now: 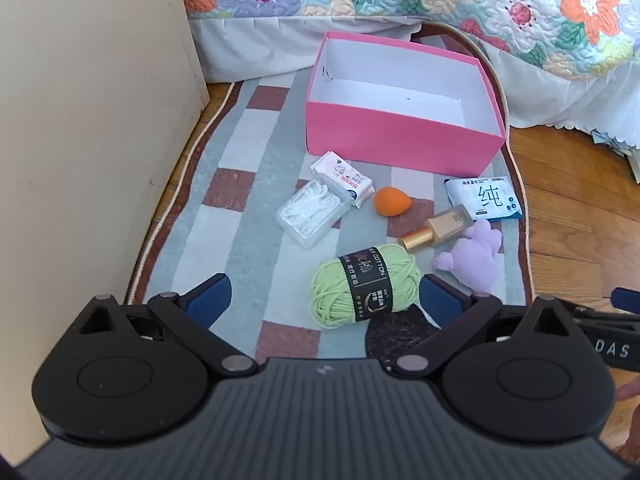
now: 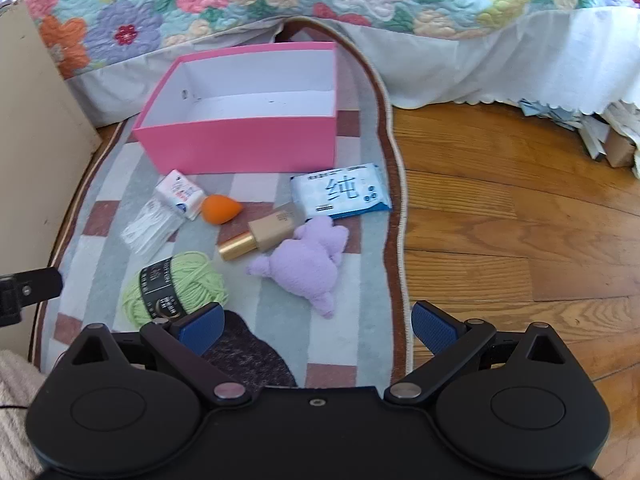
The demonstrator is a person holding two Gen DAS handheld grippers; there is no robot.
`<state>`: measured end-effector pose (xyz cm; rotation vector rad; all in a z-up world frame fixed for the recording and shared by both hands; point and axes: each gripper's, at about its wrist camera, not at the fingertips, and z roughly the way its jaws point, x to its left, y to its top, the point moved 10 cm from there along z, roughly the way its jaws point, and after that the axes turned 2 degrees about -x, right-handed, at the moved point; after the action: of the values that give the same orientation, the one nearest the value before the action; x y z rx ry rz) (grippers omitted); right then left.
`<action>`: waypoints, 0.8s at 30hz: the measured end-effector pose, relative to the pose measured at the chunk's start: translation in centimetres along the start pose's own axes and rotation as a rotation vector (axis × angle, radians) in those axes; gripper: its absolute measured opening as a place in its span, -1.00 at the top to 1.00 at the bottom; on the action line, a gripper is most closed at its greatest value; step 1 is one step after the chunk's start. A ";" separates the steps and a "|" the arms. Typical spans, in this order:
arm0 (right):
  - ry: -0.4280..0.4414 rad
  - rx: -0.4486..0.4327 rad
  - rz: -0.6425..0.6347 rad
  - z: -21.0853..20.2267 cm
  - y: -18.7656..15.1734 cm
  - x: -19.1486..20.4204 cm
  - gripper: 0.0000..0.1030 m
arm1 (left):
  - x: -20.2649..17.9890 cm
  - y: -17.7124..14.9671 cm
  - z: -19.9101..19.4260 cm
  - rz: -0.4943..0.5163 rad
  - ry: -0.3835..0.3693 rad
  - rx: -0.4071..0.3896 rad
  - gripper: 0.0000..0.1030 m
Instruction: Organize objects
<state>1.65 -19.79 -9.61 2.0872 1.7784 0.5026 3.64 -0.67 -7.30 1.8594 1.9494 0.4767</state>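
Pink box (image 1: 400, 142) at the far end of the checked rug (image 1: 240, 216), open side up, nothing visible inside, long axis across the view; placed to receive the items scattered just before it. Yarn ball (image 1: 362, 286) nearest, band across its middle; gold-capped bottle (image 1: 436, 228) lying flat, cap toward the yarn. Left gripper (image 1: 324, 300) and right gripper (image 2: 316, 326) spread wide, holding nothing, angled down over the clutter.

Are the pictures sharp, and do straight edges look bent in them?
Left wrist view: sharp; the cabinet side bows from fisheye distortion. Right wrist view: slightly soft on the green yarn and floss picks box; floorboards curve, sunlit with mild glare.
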 end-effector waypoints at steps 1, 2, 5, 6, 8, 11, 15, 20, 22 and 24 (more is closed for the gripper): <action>0.002 -0.003 -0.006 -0.1 0.0 0.1 -0.97 | 0.0 0.0 0.0 -0.008 -0.011 0.001 -0.95; -0.001 -0.008 -0.010 -0.1 0.0 0.1 -0.97 | 0.1 0.0 0.0 -0.019 -0.023 0.001 -0.95; -0.017 -0.019 -0.012 -0.3 0.2 0.1 -0.97 | 0.2 0.1 -0.1 -0.053 -0.056 -0.004 -0.95; -0.017 -0.017 -0.011 -0.3 0.2 0.1 -0.97 | 0.1 0.0 -0.1 -0.056 -0.060 -0.002 -0.95; -0.013 -0.017 -0.003 -0.3 0.2 0.1 -0.97 | 0.1 0.0 -0.1 -0.049 -0.064 0.000 -0.95; -0.027 -0.031 -0.001 -0.3 0.3 0.1 -0.97 | 0.1 -0.1 -0.3 -0.032 -0.060 -0.010 -0.96; -0.053 -0.048 -0.028 -0.2 0.5 0.1 -0.97 | 0.0 -0.1 -0.6 -0.008 -0.051 -0.053 -0.98; -0.060 -0.054 -0.042 -0.2 0.5 0.3 -0.97 | 0.3 -0.1 -0.6 -0.015 -0.041 -0.084 -1.00; -0.064 -0.063 -0.042 -0.3 0.6 0.3 -0.95 | 0.6 0.0 -0.5 -0.003 -0.016 -0.092 -1.00; -0.073 -0.074 -0.037 -0.4 0.7 0.2 -0.95 | 1.0 0.1 -0.7 -0.010 0.004 -0.116 -1.00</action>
<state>2.09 -19.66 -8.94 1.9934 1.7281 0.4689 3.34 0.38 -6.67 1.7768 1.8911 0.5776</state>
